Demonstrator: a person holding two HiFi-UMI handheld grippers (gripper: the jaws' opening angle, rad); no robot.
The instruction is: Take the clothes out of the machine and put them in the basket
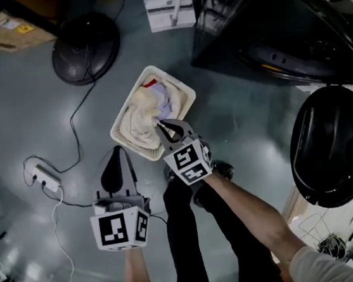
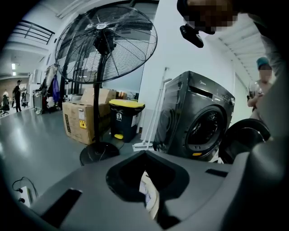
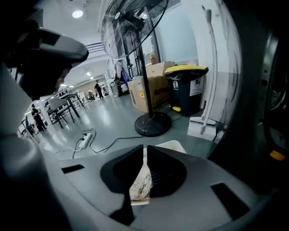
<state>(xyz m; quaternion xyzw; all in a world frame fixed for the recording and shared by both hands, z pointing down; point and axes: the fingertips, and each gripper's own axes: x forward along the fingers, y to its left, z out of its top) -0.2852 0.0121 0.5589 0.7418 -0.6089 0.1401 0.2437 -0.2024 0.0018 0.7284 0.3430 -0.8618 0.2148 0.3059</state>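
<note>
A white basket (image 1: 183,95) stands on the grey floor with cream and pale lilac clothes (image 1: 144,115) heaped in it. My right gripper (image 1: 164,130) hangs over the basket's near side, its jaws drawn together with nothing between them. In the right gripper view the heap of clothes (image 3: 141,186) shows through the slit below the right gripper (image 3: 145,149), and the basket (image 3: 174,145) rim peeks past it. My left gripper (image 1: 116,170) is held lower left of the basket, jaws together and empty. The dark washing machine (image 2: 198,122) stands with its round door (image 1: 330,147) swung open.
A pedestal fan (image 2: 106,43) with a round black base (image 1: 85,47) stands beyond the basket; its cable runs to a power strip (image 1: 40,176). A cardboard box (image 2: 83,119), a yellow-lidded bin (image 2: 125,118) and a white dustpan (image 1: 170,10) are near the machine.
</note>
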